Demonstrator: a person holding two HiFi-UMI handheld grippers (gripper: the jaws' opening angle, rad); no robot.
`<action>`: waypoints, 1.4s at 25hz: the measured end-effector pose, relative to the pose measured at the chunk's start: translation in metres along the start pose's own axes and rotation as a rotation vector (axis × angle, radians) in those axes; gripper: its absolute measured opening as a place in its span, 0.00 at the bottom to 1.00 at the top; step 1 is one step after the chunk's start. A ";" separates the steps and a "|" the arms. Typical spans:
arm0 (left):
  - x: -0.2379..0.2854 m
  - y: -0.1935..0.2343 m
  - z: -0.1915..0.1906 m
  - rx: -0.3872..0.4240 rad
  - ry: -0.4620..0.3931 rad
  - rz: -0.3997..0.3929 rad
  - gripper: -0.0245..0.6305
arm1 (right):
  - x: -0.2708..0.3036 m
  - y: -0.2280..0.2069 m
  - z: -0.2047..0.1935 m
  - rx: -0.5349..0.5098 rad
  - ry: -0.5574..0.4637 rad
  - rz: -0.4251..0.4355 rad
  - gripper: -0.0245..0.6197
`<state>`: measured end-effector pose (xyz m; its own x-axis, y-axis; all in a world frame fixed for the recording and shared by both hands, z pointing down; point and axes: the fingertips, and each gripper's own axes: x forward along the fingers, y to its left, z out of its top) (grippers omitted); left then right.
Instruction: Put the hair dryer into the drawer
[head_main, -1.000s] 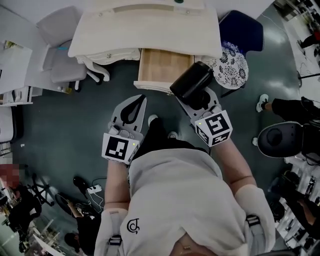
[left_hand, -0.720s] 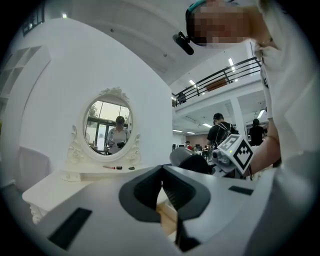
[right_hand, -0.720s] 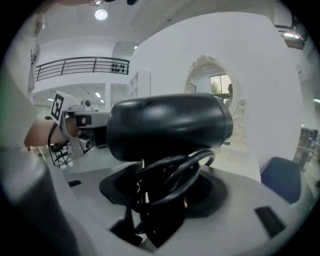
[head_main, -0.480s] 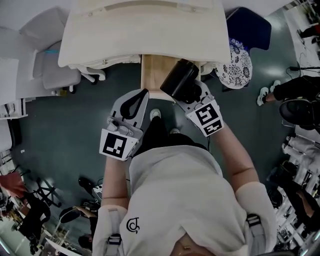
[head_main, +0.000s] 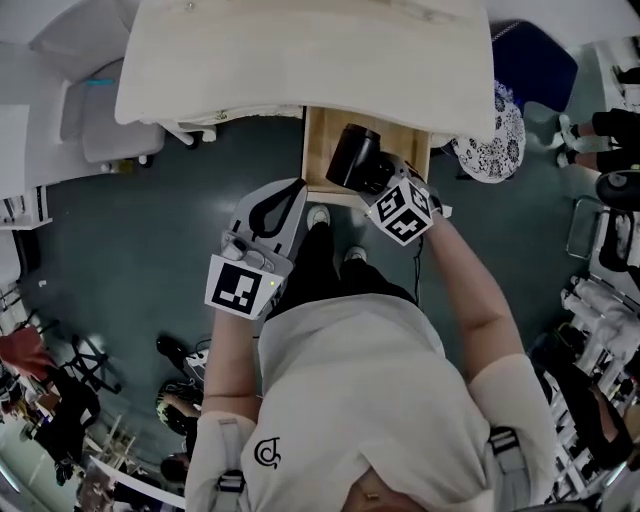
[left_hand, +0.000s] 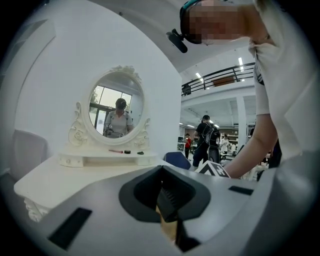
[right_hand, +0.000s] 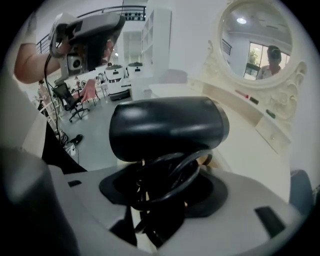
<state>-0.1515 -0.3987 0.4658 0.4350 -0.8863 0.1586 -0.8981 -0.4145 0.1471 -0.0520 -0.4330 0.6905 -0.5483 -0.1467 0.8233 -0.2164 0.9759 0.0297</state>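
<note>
Two grippers show in the head view. The right gripper pinches the black hair dryer within the outline of the open drawer, which juts from the dressing table at 12 o'clock. The left gripper sits at 8 o'clock of the drawer.

Left gripper view: its tongs are pressed together on nothing, with an oval mirror at 11 o'clock.

Right gripper view: the tongs clamp the dryer's handle amid the coiled cord, with the barrel at 12 o'clock.
</note>
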 end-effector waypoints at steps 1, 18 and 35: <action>0.000 0.004 -0.004 -0.005 0.008 -0.001 0.06 | 0.010 0.000 -0.005 -0.003 0.024 0.009 0.44; 0.004 0.042 -0.048 -0.084 0.100 0.001 0.06 | 0.118 -0.007 -0.069 -0.006 0.346 0.159 0.44; 0.009 0.052 -0.051 -0.098 0.108 -0.021 0.06 | 0.101 -0.003 -0.045 0.060 0.307 0.186 0.59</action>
<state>-0.1913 -0.4177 0.5247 0.4630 -0.8480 0.2579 -0.8804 -0.4061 0.2450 -0.0709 -0.4432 0.7993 -0.3172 0.0971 0.9434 -0.1880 0.9686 -0.1629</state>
